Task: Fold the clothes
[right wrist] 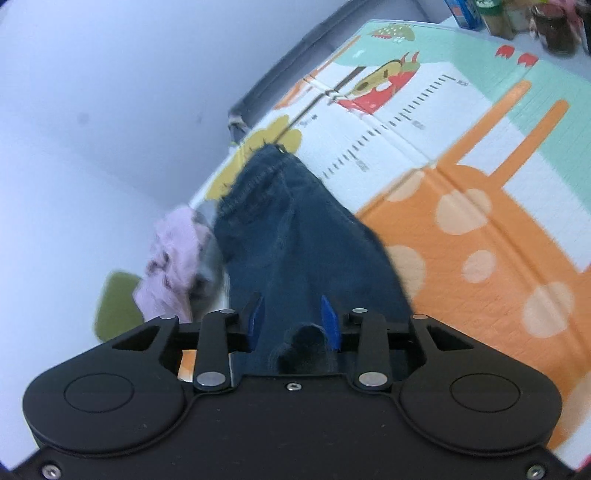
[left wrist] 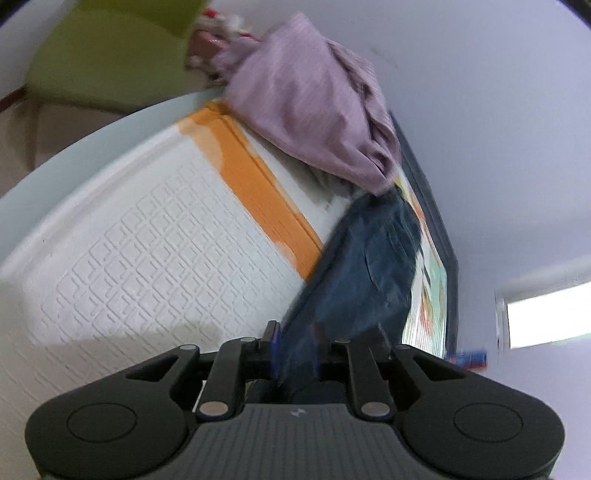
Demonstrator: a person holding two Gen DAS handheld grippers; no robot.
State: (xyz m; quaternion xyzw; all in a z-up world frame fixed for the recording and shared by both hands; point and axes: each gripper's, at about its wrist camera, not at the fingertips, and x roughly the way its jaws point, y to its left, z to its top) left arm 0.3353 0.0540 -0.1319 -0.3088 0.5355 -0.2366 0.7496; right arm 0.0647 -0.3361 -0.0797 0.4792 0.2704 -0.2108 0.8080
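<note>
While the left wrist view is tilted and blurred, its borders still read: the play mat [left wrist: 155, 229] shows a white, diamond-embossed face crossed by an orange band [left wrist: 258, 184], and its pale rim curves from nine o'clock up to twelve. Beyond that rim, at ten o'clock, stands an olive-green chair [left wrist: 96, 62]. A dark strip [left wrist: 432, 206] runs between the mat and the wall [left wrist: 498, 110] at three o'clock. Bare mat fills the side from eight to ten o'clock. A lilac garment [left wrist: 314, 99] is heaped at twelve o'clock, just above the blue jeans [left wrist: 369, 266], which stretch from centre down to six o'clock. The left gripper [left wrist: 295, 343] points downward at the mat, its jaws standing close on a fold of the denim; whether the pads press on it cannot be told.

Seen from the right wrist, the mat's printed face [right wrist: 461, 206] spreads from one to five o'clock, orange with pale dots, a ruler print above it, all of it uncovered. The mat's far edge meets the dark strip [right wrist: 280, 74] under the wall at eleven o'clock. Small containers [right wrist: 517, 18] crowd the one o'clock corner. The jeans [right wrist: 295, 229] run from centre to six o'clock, the lilac garment [right wrist: 173, 251] touching them at nine o'clock, the chair [right wrist: 114, 306] beyond. The right gripper [right wrist: 293, 321] tilts downward; its blue pads [right wrist: 330, 321] stand parted with denim between them, not visibly squeezed.
</note>
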